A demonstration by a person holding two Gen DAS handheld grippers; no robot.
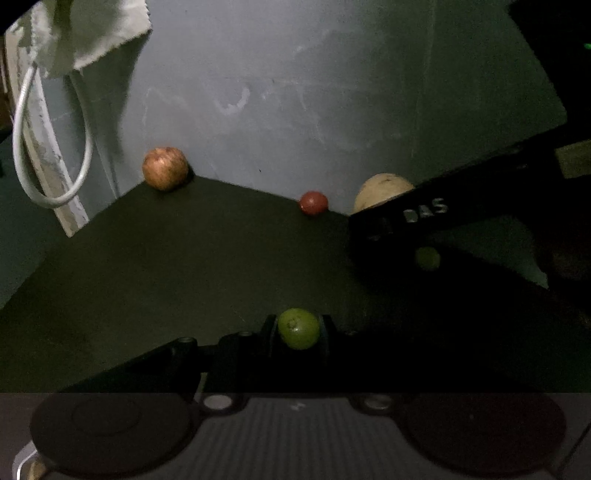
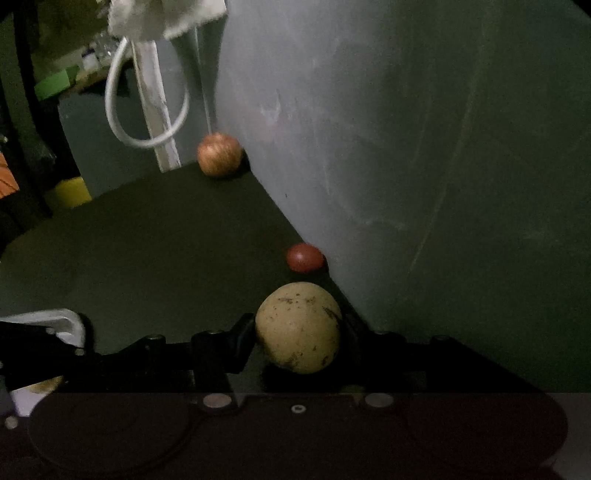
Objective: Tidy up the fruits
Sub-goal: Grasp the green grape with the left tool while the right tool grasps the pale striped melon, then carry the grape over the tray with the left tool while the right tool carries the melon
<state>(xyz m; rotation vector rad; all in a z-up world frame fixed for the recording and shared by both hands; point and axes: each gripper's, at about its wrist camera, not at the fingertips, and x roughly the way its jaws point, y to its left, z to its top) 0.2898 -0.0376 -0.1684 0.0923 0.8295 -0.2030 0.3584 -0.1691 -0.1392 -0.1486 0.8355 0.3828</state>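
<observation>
Grey, chalk-smeared wall (image 1: 295,92) fills the back of both views and meets a dark green table (image 1: 166,266) along its foot. A pale cloth (image 1: 92,33) hangs at the upper left with a white cable loop (image 1: 44,147) below it.

On the table, three fruits sit against the wall. The yellowish speckled fruit (image 2: 298,328) is largest; the right wrist view shows it whole, clamped between the right gripper (image 2: 299,328) fingers, whose pads press both its sides. The left wrist view shows only its top (image 1: 382,190), half hidden behind the right gripper's black body (image 1: 424,218). The reddish-brown apple (image 1: 165,168) rests at the table's far corner, touching the wall. The small red fruit (image 1: 313,202) lies just beside the yellowish one, also at the wall.

Only the left wrist view shows the green lime (image 1: 298,328), squeezed tight in the left gripper (image 1: 298,329), and a second, dimmer green fruit (image 1: 427,258) in shadow below the right gripper. Only the right wrist view shows green and yellow objects (image 2: 70,192) beyond the table's left edge, too dim to name.
</observation>
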